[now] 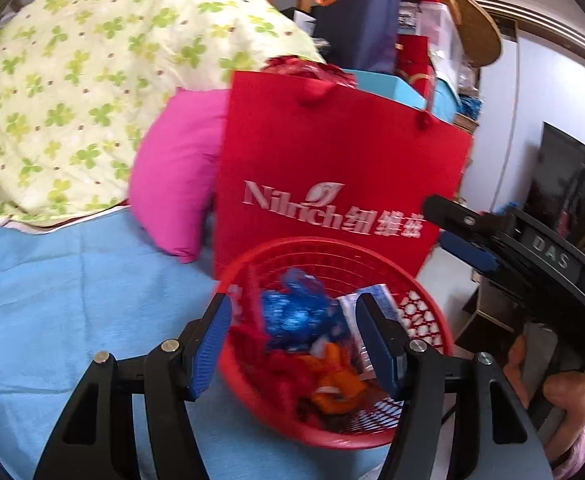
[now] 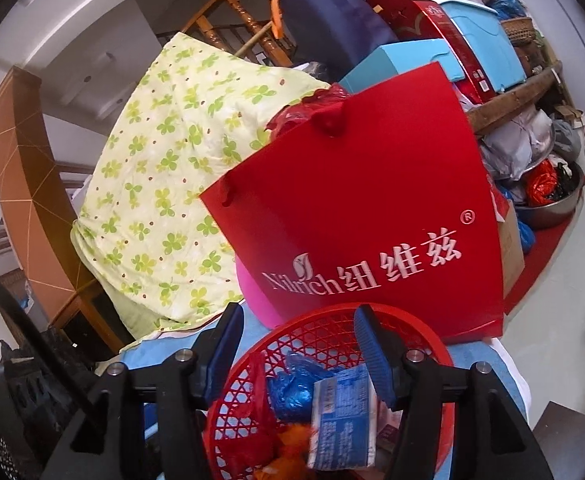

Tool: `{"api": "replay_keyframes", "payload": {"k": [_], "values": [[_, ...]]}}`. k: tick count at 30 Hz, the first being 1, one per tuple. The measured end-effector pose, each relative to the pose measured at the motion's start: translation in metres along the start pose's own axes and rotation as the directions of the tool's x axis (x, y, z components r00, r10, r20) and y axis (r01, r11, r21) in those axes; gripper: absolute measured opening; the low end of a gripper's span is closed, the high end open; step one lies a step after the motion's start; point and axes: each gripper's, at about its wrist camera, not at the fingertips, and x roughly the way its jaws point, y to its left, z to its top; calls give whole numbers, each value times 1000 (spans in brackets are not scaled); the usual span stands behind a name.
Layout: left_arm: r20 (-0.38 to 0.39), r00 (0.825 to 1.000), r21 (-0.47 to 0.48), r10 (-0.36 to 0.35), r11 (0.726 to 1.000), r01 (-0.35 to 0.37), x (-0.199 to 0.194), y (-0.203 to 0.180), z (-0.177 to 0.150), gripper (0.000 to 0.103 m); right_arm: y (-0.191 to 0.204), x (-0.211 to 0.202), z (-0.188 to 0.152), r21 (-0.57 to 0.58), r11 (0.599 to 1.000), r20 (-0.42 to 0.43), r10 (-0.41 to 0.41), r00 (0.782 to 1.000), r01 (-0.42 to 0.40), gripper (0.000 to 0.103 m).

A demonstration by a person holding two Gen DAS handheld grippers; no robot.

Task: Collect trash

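A red plastic mesh basket sits on the blue sheet, in front of a red paper bag. It holds trash: a crumpled blue wrapper, an orange wrapper, red scraps and a white-blue packet. My left gripper is open and empty, hovering over the basket. My right gripper is open above the basket; the white-blue packet lies just under its fingers, apart from them. The right gripper also shows in the left wrist view, to the right of the basket.
A red paper bag with "Nilrich" print stands right behind the basket. A pink pillow and a clover-print quilt lie left on the blue sheet. Boxes and bags pile up behind.
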Motion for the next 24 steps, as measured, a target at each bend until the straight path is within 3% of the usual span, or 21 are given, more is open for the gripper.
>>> {"api": "replay_keyframes", "payload": {"k": [9,15,24], "values": [[-18,982,-42,190,981,-190,-29,48,-2,71,33,7,-11,-62,998,1,9,1000,-9,61],[2,956,15,294,956,-294,-46,54,-3,75,49,12,-21,-113,994,-11,-5,1000,4,61],[31,923,69,384,920,-385,-69,55,-1,82,66,14,-29,-172,984,3,-43,999,42,65]]}}
